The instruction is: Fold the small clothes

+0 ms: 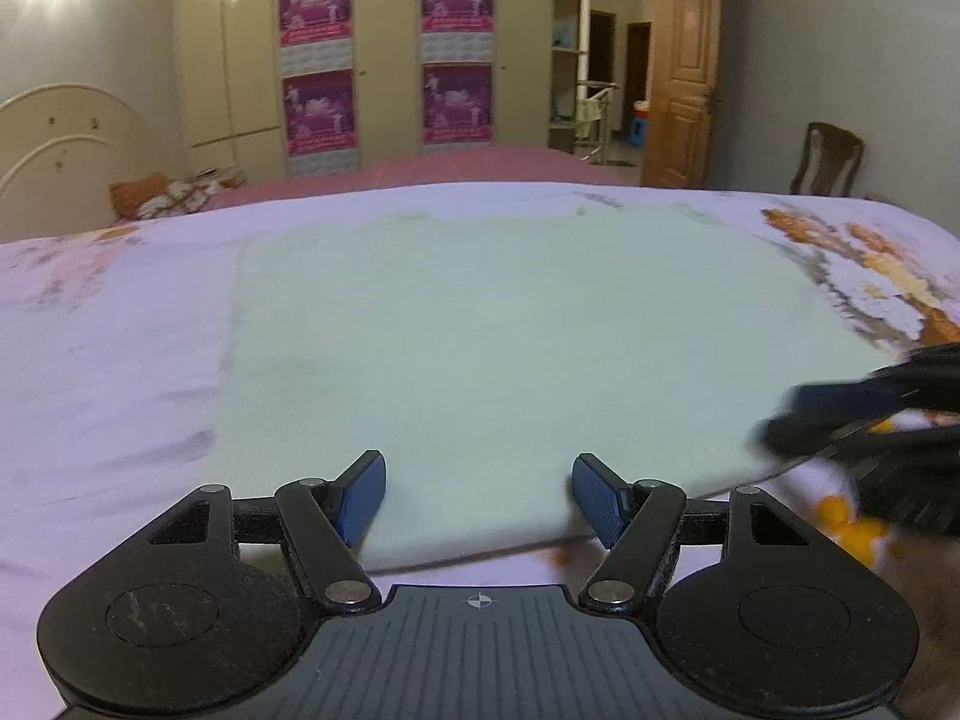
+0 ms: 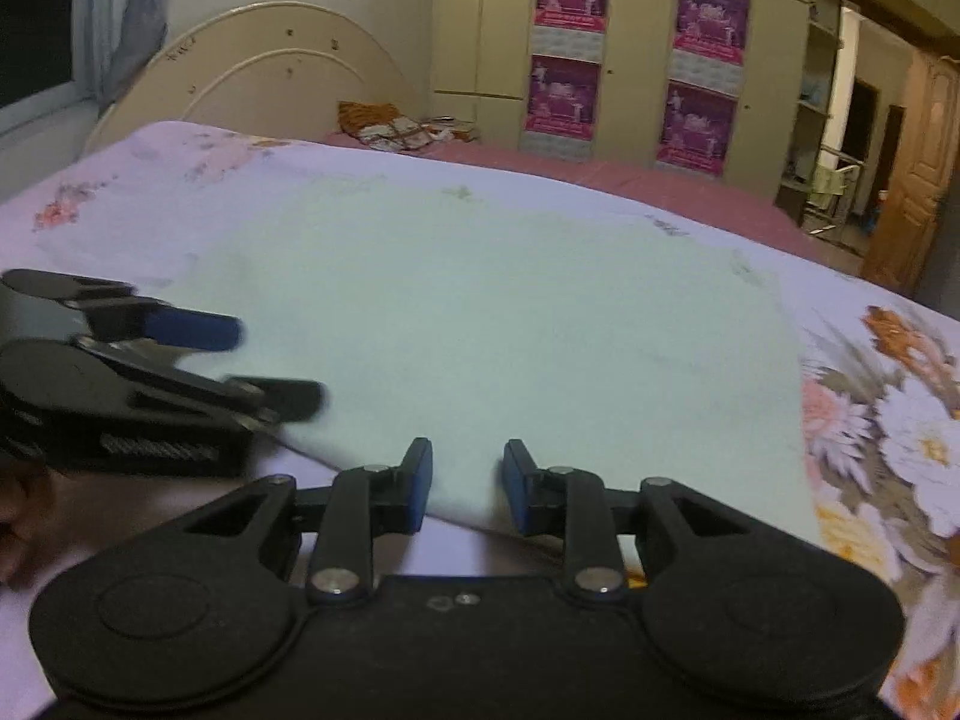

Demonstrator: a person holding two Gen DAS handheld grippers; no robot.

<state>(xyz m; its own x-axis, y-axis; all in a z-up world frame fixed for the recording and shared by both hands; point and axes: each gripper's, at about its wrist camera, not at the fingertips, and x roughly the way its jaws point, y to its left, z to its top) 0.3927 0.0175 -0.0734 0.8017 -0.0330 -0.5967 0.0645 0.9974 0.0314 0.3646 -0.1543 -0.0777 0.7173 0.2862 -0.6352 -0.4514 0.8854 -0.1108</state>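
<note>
On the floral bedsheet [image 1: 108, 324] the pale green cloth [image 1: 510, 330] lies flat, its near edge between the parted fingers of left hand-held gripper [image 1: 478, 495] and right hand-held gripper [image 2: 467, 483], both equally near.

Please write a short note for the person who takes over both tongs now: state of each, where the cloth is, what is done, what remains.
Left tongs: open, at the near edge of the pale green cloth, holding nothing.
Right tongs: open, at the same near edge, further right.
Cloth: lies flat on the floral bedsheet.
Done: cloth looks spread out.
Left: grasp the near edge and, probably, fold it away from you.
</note>
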